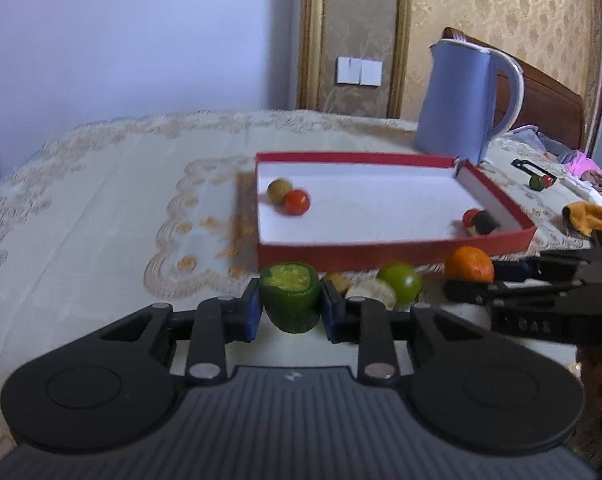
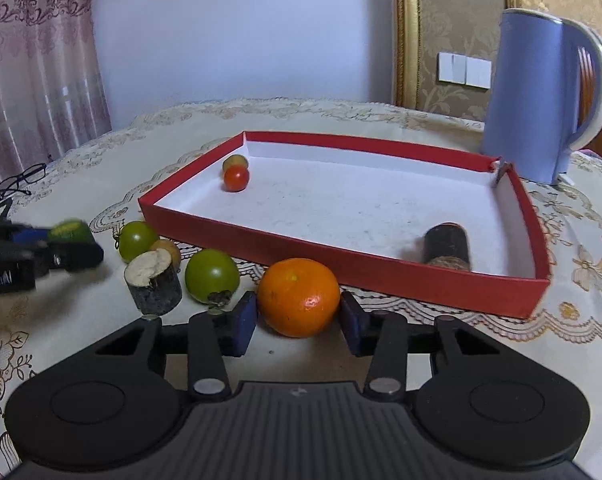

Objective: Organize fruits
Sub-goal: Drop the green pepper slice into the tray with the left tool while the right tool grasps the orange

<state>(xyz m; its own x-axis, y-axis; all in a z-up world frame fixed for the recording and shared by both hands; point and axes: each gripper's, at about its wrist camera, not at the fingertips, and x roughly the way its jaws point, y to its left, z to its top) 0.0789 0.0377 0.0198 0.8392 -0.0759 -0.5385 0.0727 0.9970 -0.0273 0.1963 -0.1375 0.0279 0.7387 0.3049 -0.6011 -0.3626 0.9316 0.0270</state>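
Left jaws: clamped on the cut green piece (image 1: 291,300), a blue pad against each flank.
Left gripper (image 1: 289,307): pointed toward the near wall of the red tray (image 1: 381,250); also visible at the left edge of the right wrist view.
Right jaws: narrowed around the orange (image 2: 299,297); pads at or just beside its sides, firm contact not certain from the right wrist view.
Right gripper (image 2: 299,322): low over the tablecloth (image 2: 101,320), orange resting on the cloth just in front of the tray's near wall.
Green piece, appearance: dark green skin, pale yellow-green cut top, stubby cylinder, upright between the pads.
Orange, appearance: bright, round, glossy, small dimple on top; likely to roll if released on the cloth.
Loose fruit beside the jaws: two green tomatoes (image 2: 211,275), a dark-skinned chunk with a pale cut face (image 2: 153,282), a small tan fruit behind it; all outside the tray.
Tray contents: red tomato (image 2: 236,178) touching a tan fruit in the far left corner; dark cylinder (image 2: 447,246) near the right wall.
Step in hand: grasping, both sides at once.
Next move, judged: lift clear of the near wall, carry over the white floor, release low.
Background: blue kettle (image 2: 537,96) behind the tray.
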